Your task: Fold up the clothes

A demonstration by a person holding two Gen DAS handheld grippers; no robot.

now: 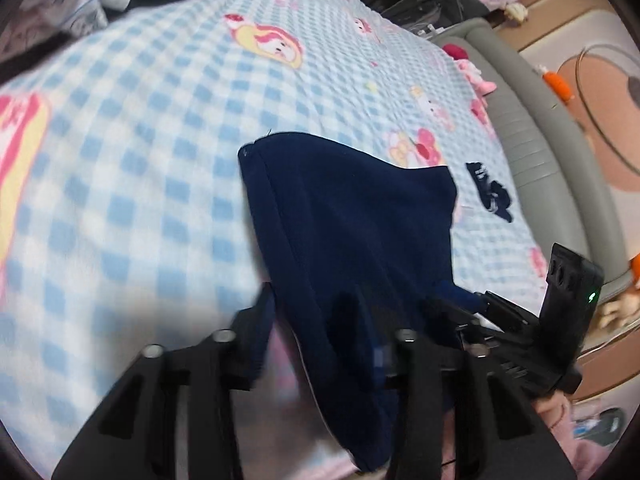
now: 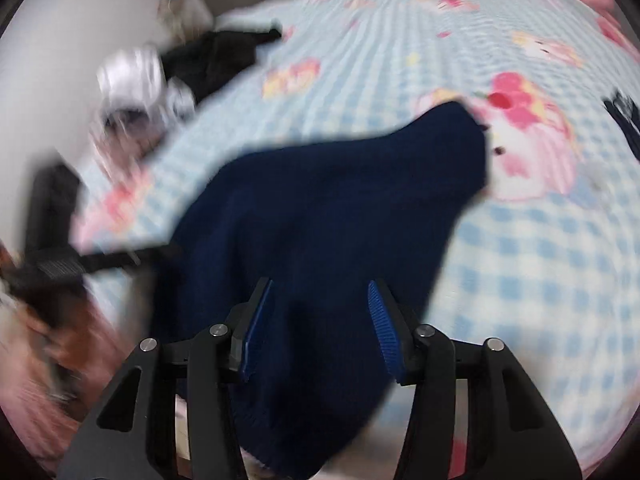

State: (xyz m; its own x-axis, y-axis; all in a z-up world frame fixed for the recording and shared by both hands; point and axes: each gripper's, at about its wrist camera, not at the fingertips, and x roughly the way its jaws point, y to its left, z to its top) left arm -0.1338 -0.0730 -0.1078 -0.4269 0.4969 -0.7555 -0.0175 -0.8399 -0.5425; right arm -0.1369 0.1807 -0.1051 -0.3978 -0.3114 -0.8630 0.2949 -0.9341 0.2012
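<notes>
Your navy garment drapes over the blue-checked cartoon blanket on the bed. Your right gripper stands spread over it; whether your left gripper grips is hidden. Dark clothes lie near the wall; a grey padded bed edge borders a patterned floor mat.

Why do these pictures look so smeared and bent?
Right wrist view: motion blur smears the navy garment and checked blanket; only the right tool looks sharp. Left wrist view: garment fairly crisp, blanket soft. Both views: fisheye lenses curve the bed, with dark corners.
</notes>
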